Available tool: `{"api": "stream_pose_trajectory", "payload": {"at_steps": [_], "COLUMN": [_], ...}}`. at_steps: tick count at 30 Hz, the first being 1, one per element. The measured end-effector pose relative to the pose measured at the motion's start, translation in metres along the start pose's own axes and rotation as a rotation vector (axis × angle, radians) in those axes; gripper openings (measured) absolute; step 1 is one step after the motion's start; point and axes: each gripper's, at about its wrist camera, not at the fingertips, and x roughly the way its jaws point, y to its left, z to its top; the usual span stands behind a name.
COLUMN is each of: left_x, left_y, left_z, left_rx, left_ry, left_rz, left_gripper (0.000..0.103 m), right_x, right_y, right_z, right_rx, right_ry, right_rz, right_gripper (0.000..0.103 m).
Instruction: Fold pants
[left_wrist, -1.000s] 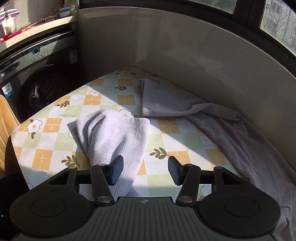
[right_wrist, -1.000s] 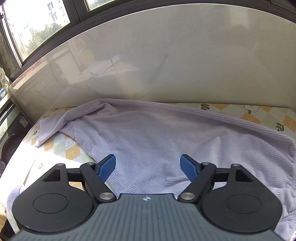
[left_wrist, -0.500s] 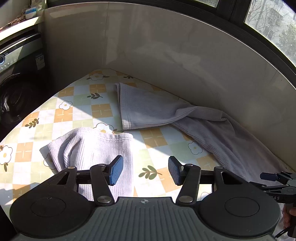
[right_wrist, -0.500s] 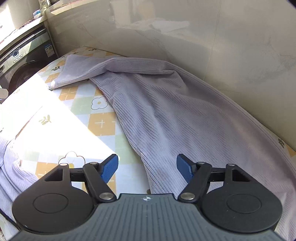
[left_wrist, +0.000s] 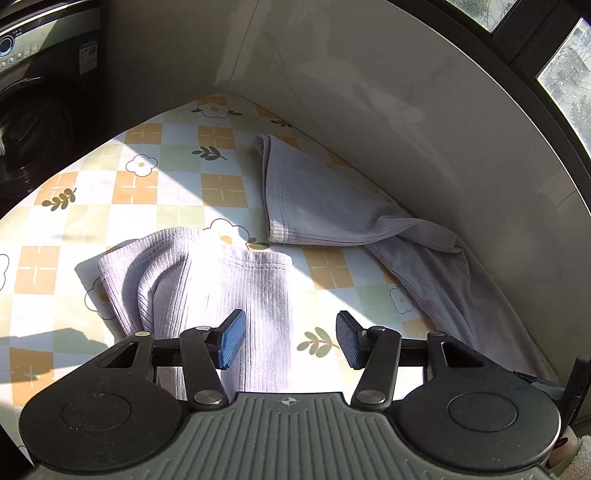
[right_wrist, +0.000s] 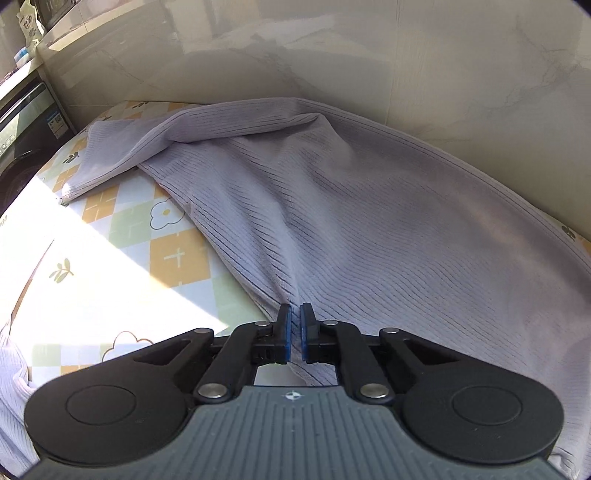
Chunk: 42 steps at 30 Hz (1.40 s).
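The right gripper (right_wrist: 294, 334) is clamped on a fold of the lilac pants (right_wrist: 362, 221). The left gripper (left_wrist: 288, 339) hangs apart above one leg. The pants lie on a flowered tablecloth (left_wrist: 155, 184) beside the wall (left_wrist: 369, 92).

The pants (right_wrist: 369, 206) are soft, matt cloth with fine ribbing, pale lilac. The tabletop (left_wrist: 177, 192) wears a smooth, faintly glossy printed covering. Behind it the wall (right_wrist: 332, 55) is polished, marble-like panel with a sheen. Each claw, left (left_wrist: 290, 339) and right (right_wrist: 294, 332), is matt black plastic with textured blue pads (left_wrist: 231, 338) and shiny metal pivots.
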Motion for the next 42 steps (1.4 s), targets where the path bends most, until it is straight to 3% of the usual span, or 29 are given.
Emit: {"api": "stream_pose_trajectory", "payload": {"at_steps": [6,13,17,22,26,29,31,32,33,34,37,40,41,42], "left_x": [0.018,0.060,0.103,0.138,0.157,0.171,0.175,0.178,0.179,0.181,0.172,0.154,0.146,0.139], "left_y": [-0.009,-0.005,0.000,0.004,0.005,0.001,-0.005,-0.007,-0.008,-0.009,-0.007,-0.009,-0.008,-0.007], "left_z": [0.005,0.021,0.038,0.050,0.060,0.065,0.069,0.072,0.073,0.075,0.080,0.086,0.087,0.088], "left_rx": [-0.001,-0.187,-0.308,-0.459,-0.525,-0.542,-0.545,-0.543,-0.540,-0.536,-0.502,-0.431,-0.414,-0.401], "left_ry": [0.041,0.072,0.101,0.107,0.102,0.093,0.065,0.051,0.043,0.045,-0.020,-0.077,-0.094,-0.110], "left_rz": [-0.031,-0.115,-0.111,-0.135,-0.133,-0.094,-0.086,-0.073,-0.060,-0.049,-0.041,-0.042,-0.043,-0.042], "left_gripper": [0.056,0.057,0.059,0.062,0.063,0.063,0.062,0.047,0.010,0.004,0.004,0.004,0.004,0.004], "right_x": [-0.022,-0.068,-0.080,-0.085,-0.085,-0.084,-0.082,-0.081,-0.079,-0.077,-0.064,-0.045,-0.040,-0.035], "right_y": [-0.016,-0.031,-0.035,-0.035,-0.030,-0.027,-0.025,-0.023,-0.020,-0.018,-0.011,-0.011,-0.013,-0.015], "right_z": [-0.037,-0.076,-0.080,-0.082,-0.080,-0.080,-0.078,-0.076,-0.074,-0.073,-0.066,-0.059,-0.057,-0.055], "right_rx": [0.070,0.129,0.223,0.290,0.284,0.262,0.227,0.205,0.176,0.151,0.047,-0.011,-0.021,-0.026], "right_ry": [0.053,-0.032,-0.090,-0.145,-0.155,-0.150,-0.144,-0.140,-0.137,-0.135,-0.113,-0.077,-0.064,-0.050], "right_rz": [0.043,0.029,0.011,-0.015,-0.040,-0.063,-0.082,-0.092,-0.102,-0.109,-0.123,-0.131,-0.132,-0.129], "right_gripper": [0.000,0.001,0.001,0.006,0.009,0.015,0.028,0.033,0.043,0.049,0.058,0.058,0.057,0.047]}}
